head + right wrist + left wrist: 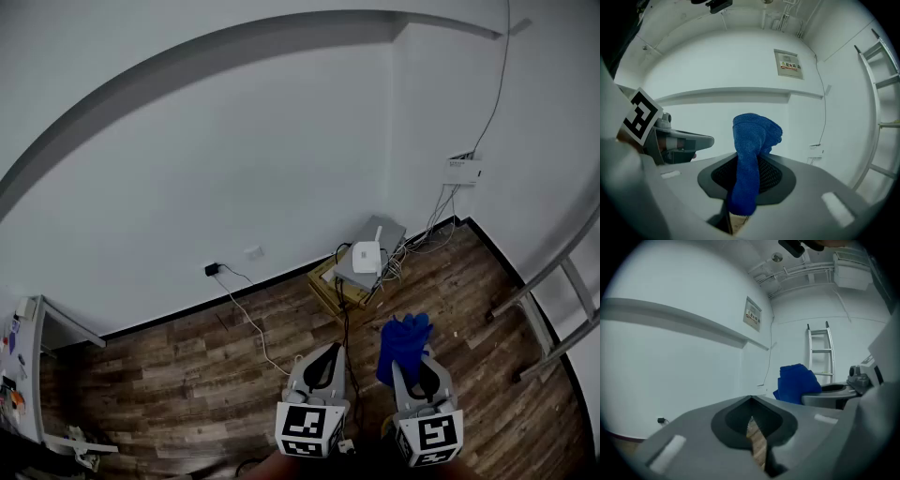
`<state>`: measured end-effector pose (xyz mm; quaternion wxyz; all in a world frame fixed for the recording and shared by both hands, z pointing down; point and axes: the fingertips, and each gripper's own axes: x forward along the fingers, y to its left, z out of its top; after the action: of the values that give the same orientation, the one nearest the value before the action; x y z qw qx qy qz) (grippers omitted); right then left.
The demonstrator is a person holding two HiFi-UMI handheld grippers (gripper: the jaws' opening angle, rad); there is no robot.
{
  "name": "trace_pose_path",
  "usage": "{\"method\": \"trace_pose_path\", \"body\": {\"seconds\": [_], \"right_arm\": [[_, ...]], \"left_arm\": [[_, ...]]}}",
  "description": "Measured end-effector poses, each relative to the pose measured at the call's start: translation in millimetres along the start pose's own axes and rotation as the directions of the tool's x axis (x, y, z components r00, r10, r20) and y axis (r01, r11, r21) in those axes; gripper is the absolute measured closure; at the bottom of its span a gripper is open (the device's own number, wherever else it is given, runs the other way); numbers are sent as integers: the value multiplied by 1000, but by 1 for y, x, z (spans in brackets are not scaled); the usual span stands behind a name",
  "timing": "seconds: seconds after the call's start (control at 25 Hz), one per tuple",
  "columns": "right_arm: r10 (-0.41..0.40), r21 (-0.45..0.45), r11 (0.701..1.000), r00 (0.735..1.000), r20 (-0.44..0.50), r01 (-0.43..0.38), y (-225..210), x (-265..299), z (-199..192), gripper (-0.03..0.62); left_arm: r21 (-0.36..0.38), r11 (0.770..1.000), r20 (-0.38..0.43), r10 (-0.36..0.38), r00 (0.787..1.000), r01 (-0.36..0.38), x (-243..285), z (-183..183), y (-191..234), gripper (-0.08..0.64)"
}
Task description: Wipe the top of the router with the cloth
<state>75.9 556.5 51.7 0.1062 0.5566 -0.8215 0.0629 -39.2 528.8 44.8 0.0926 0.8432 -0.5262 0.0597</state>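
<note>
Holding blue cloth (pixel 404 342) pinched in right gripper (pixel 419 373), nothing in closed left gripper (pixel 322 367). Spotted router (pixel 367 255) far off by wall (pixel 234 169), atop grey box (pixel 390 232). Might snag antenna (pixel 379 234) or cables (pixel 414 246) mid-wipe, toppling it.

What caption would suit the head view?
Blue cloth gripped in the right tongs, left tongs shut and empty, both short of the white router.

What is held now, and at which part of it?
The right hand-held gripper clamps the blue cloth near one end; the rest bunches above the jaws. The left hand-held gripper holds nothing.
</note>
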Motion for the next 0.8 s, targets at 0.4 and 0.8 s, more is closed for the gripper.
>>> {"method": "trace_pose_path", "body": {"seconds": [0.4,0.8], "right_arm": [[30,-8,1000,999,13,-30,-21,27,4,477],[138,-2,990,990,-26,-139,-132,43,-23,477]], "left_arm": [[-23,1000,-25,7,1000,-8,34,0,5,560],[-44,980,-77,190,979,-194,98,-11,-24,560]]}}
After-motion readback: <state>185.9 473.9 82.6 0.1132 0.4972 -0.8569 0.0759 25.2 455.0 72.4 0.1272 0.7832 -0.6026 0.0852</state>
